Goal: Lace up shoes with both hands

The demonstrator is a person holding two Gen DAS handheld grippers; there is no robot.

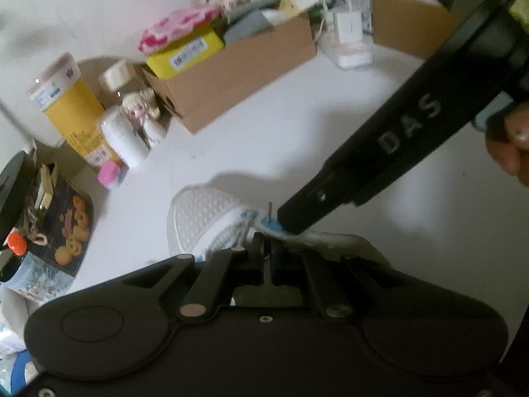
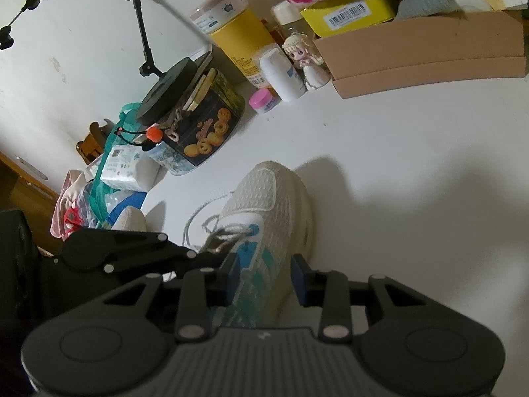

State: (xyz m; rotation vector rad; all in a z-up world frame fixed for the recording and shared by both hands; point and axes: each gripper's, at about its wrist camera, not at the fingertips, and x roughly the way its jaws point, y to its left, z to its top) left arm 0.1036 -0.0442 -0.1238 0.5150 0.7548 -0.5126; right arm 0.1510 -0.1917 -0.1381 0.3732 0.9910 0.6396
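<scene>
Right wrist view, left to right. My left gripper [image 2: 211, 258] comes in from the lower left edge, black linkage ending at the lace [image 2: 228, 231] over the tongue. The shoe [image 2: 264, 205], white mesh with blue and teal trim, sits on the white table [image 2: 413, 165] at frame center; its long axis runs bottom to top, toe pointing up and slightly right toward the cookie tin [image 2: 205, 132] and the cardboard box [image 2: 423, 53]. My right gripper [image 2: 265, 279] has its fingers wide apart, straddling the shoe's mid part, gripping nothing.

Left wrist view: toe at center left, pointing upper left. The left fingers [image 1: 256, 254] are nearly together at the lace; I cannot tell whether they pinch it. The right gripper's black finger reaches in from the upper right, its tip at a blue eyelet [image 1: 269, 223].
</scene>
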